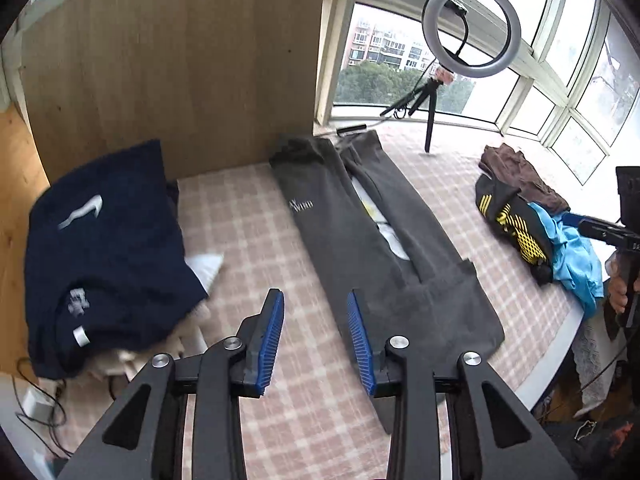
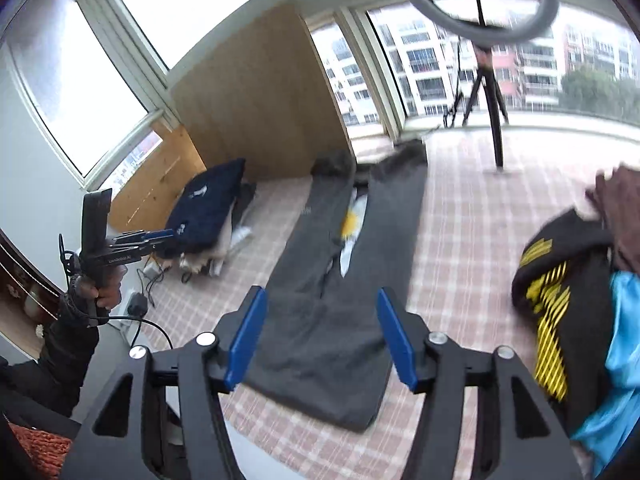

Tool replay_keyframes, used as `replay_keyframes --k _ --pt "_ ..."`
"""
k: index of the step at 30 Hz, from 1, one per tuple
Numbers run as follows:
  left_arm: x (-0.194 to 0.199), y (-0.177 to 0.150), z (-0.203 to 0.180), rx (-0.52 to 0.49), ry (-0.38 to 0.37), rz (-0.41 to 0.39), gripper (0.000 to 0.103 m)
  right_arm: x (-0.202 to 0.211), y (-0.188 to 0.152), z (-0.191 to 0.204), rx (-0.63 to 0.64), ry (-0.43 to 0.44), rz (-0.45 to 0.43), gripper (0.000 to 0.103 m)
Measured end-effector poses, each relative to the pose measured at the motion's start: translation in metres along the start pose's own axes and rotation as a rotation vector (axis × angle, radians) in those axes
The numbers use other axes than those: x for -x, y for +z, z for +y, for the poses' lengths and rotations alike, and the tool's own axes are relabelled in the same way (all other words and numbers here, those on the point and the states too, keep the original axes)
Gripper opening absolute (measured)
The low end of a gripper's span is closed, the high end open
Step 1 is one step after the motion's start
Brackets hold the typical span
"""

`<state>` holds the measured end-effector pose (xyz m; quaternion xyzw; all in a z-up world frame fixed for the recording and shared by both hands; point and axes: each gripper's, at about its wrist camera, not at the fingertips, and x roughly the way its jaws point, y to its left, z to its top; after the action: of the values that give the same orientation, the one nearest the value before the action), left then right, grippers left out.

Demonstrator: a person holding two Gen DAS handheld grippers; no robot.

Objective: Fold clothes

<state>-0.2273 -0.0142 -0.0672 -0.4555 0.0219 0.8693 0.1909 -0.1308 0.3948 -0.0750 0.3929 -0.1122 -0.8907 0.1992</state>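
1. Where the checked bedspread (image 1: 248, 216) runs from its near edge toward the far edge, a pair of dark grey trousers (image 1: 360, 248) lies flat and lengthwise down its middle, legs side by side, with a narrow gap between them showing something white and yellow beneath.
2. A small pale logo sits on the left leg, and the waist end spreads wide at the near edge.
3. At the left edge, against the wooden panel (image 1: 180, 60), a navy top (image 1: 108, 248) rests on a stack of folded items.
4. Near the right edge lies a loose heap: a black and yellow garment (image 1: 516, 224), a light blue garment (image 1: 576, 256) and a brown garment (image 1: 520, 176).
5. The left gripper (image 1: 315, 340) hovers above the near edge, just left of the trousers' waist, its blue-padded fingers (image 1: 272, 340) spread apart and holding nothing.
6. The right gripper (image 2: 320, 336) hangs over the waist end of the trousers, jaws wide apart and empty.
7. A ring light (image 1: 472, 28) on a tripod stands at the far edge by the window.
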Motion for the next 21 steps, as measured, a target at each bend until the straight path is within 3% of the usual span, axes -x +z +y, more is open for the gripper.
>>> replay_keyframes --k 4,7,12,16,21 --pt "-0.024 0.048 0.005 -0.006 0.014 -0.015 0.036 -0.011 0.055 0.005 0.122 -0.138 -0.059 0.059" --pt "-0.066 0.071 0.008 0.005 0.004 0.026 0.036 -0.051 0.079 -0.013 0.144 -0.213 -0.023 0.059" --pt "-0.146 0.097 0.019 0.027 -0.011 0.117 0.036 -0.148 0.101 -0.075 0.042 -0.225 0.121 0.059" --pt "-0.207 0.112 0.030 0.034 0.008 0.185 0.036 -0.219 0.117 -0.125 -0.082 -0.182 0.167 0.059" --pt "-0.264 0.119 0.045 0.056 0.013 0.240 0.036 -0.285 0.129 -0.147 -0.068 -0.195 0.213 0.059"
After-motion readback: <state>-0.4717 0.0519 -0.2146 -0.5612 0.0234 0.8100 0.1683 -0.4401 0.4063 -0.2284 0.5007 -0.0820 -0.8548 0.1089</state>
